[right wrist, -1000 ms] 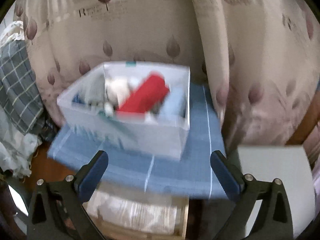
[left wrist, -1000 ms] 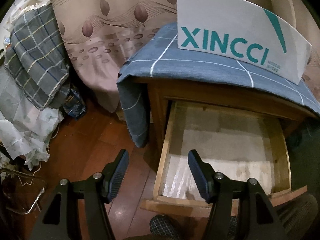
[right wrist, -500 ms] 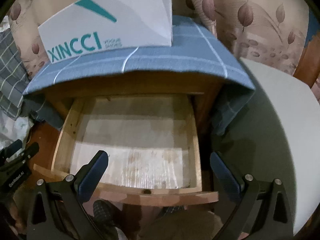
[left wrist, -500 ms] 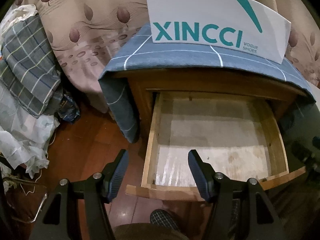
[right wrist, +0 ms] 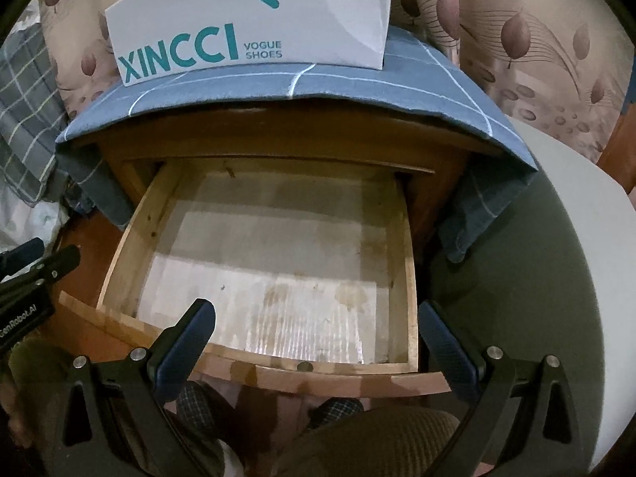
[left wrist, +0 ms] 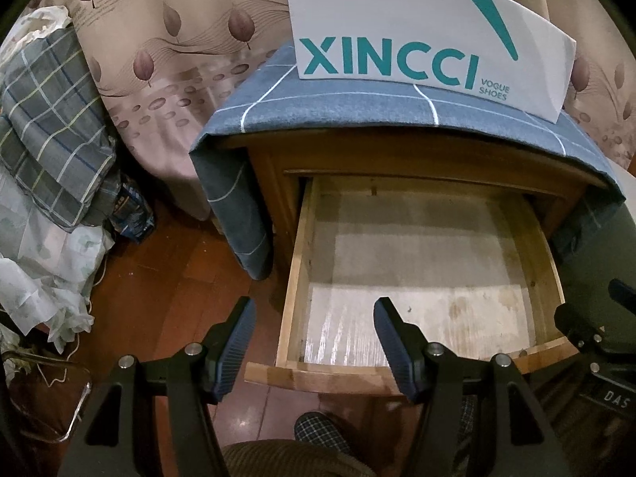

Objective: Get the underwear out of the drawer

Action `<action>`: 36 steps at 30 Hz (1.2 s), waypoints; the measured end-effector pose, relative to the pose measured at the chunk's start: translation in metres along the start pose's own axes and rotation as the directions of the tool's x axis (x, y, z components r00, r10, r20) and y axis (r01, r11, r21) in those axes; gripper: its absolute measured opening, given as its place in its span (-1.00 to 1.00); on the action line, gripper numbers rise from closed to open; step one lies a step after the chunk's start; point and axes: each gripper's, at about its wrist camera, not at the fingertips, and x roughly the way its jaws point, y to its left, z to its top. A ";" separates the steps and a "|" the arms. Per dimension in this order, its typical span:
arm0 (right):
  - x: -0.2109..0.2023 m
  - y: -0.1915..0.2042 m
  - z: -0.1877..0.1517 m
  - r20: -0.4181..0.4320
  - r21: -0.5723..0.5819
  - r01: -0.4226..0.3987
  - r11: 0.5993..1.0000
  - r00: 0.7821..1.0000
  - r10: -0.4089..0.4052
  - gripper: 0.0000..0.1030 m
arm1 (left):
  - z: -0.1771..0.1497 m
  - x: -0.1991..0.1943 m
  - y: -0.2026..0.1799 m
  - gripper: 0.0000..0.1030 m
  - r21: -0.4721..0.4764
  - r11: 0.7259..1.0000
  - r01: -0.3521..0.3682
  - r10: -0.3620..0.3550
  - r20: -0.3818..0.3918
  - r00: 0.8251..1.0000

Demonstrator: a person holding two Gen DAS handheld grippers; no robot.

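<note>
Drawer (right wrist: pixel 274 254) pulled out of wooden nightstand (left wrist: pixel 274 159), only pale liner on its bottom; no underwear visible anywhere, cannot tell where it is

Left tongs (left wrist: pixel 314 342) apart, nothing between, hovering over drawer's front left corner, one finger over floor (left wrist: pixel 167 278)

Right tongs (right wrist: pixel 318 342) wide apart, nothing held, above drawer's front edge

Blue checked cloth (right wrist: pixel 397 83) draped over nightstand top, white shoebox (left wrist: pixel 417 28) standing at its back edge

Person's plaid slippers (right wrist: pixel 198 401) below drawer front
</note>
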 end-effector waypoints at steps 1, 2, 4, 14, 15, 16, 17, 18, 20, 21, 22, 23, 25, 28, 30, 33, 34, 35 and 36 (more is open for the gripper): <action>0.000 0.000 0.001 -0.001 0.001 -0.001 1.000 1.000 0.001 0.96 | 0.000 0.000 0.000 0.23 0.000 1.000 0.002 -0.002 0.001 1.000; 0.000 0.000 0.001 -0.004 0.004 -0.002 1.000 1.000 0.003 0.96 | 0.000 0.001 0.000 0.23 -0.001 1.000 -0.001 0.001 0.001 1.000; 0.001 -0.001 0.001 -0.006 0.009 0.000 1.000 1.000 0.000 0.96 | 0.000 0.002 0.000 0.23 0.000 1.000 0.005 -0.005 -0.001 1.000; 0.002 0.003 0.000 -0.005 -0.011 0.010 1.000 1.000 -0.010 0.96 | -0.002 0.000 -0.001 0.23 0.003 1.000 0.005 -0.005 0.003 1.000; 0.002 0.003 0.000 -0.007 -0.011 0.013 1.000 1.000 -0.013 0.96 | -0.001 0.000 0.000 0.23 0.003 1.000 0.006 -0.006 0.003 1.000; 0.002 0.003 0.000 -0.008 -0.011 0.014 1.000 1.000 -0.014 0.96 | -0.002 0.000 -0.001 0.23 0.006 1.000 0.008 -0.008 0.004 1.000; 0.002 0.003 0.000 -0.008 -0.012 0.014 1.000 1.000 -0.014 0.96 | -0.002 0.001 -0.001 0.23 0.007 1.000 0.005 -0.005 0.004 1.000; 0.002 0.003 0.001 -0.008 -0.011 0.013 1.000 1.000 -0.013 0.96 | -0.002 0.000 -0.002 0.23 0.007 1.000 0.004 -0.004 0.004 1.000; 0.002 0.003 0.001 -0.006 -0.010 0.013 1.000 1.000 -0.013 0.96 | -0.002 0.001 -0.002 0.23 0.008 1.000 0.007 -0.007 0.002 1.000; 0.002 0.003 0.001 -0.007 -0.013 0.014 1.000 1.000 -0.014 0.96 | -0.002 0.001 -0.002 0.23 0.008 1.000 0.003 -0.003 0.002 1.000; 0.003 0.003 0.001 -0.008 -0.015 0.016 1.000 1.000 -0.016 0.96 | -0.002 0.001 -0.002 0.23 0.008 1.000 0.006 -0.006 0.002 1.000; 0.002 0.003 0.001 -0.007 -0.014 0.018 1.000 1.000 -0.018 0.96 | -0.002 0.001 -0.002 0.23 0.007 1.000 0.008 -0.008 0.002 1.000; 0.002 0.004 0.001 -0.006 -0.014 0.017 1.000 1.000 -0.017 0.96 | -0.001 0.001 -0.003 0.23 0.006 1.000 0.010 -0.010 0.001 1.000; 0.003 0.004 0.001 -0.007 -0.016 0.016 1.000 1.000 -0.017 0.96 | -0.001 0.002 -0.004 0.23 0.009 1.000 0.009 -0.009 0.000 1.000; 0.003 0.005 0.001 -0.008 -0.016 0.015 1.000 1.000 -0.015 0.96 | -0.001 0.001 -0.003 0.23 0.009 1.000 0.010 -0.010 0.000 1.000; 0.002 0.004 0.001 -0.007 -0.015 0.017 1.000 1.000 -0.017 0.96 | -0.001 0.002 -0.004 0.23 0.012 1.000 0.008 -0.008 0.000 1.000; 0.002 0.004 0.001 -0.007 -0.014 0.016 1.000 1.000 -0.016 0.96 | -0.001 0.002 -0.004 0.23 0.011 1.000 0.007 -0.007 0.001 1.000; 0.002 0.004 0.001 -0.007 -0.014 0.017 1.000 1.000 -0.018 0.96 | -0.001 0.002 -0.004 0.23 0.011 1.000 0.008 -0.008 0.002 1.000; 0.002 0.004 0.001 -0.006 -0.014 0.018 1.000 1.000 -0.018 0.96 | -0.002 0.002 -0.004 0.23 0.012 1.000 0.007 -0.007 0.000 1.000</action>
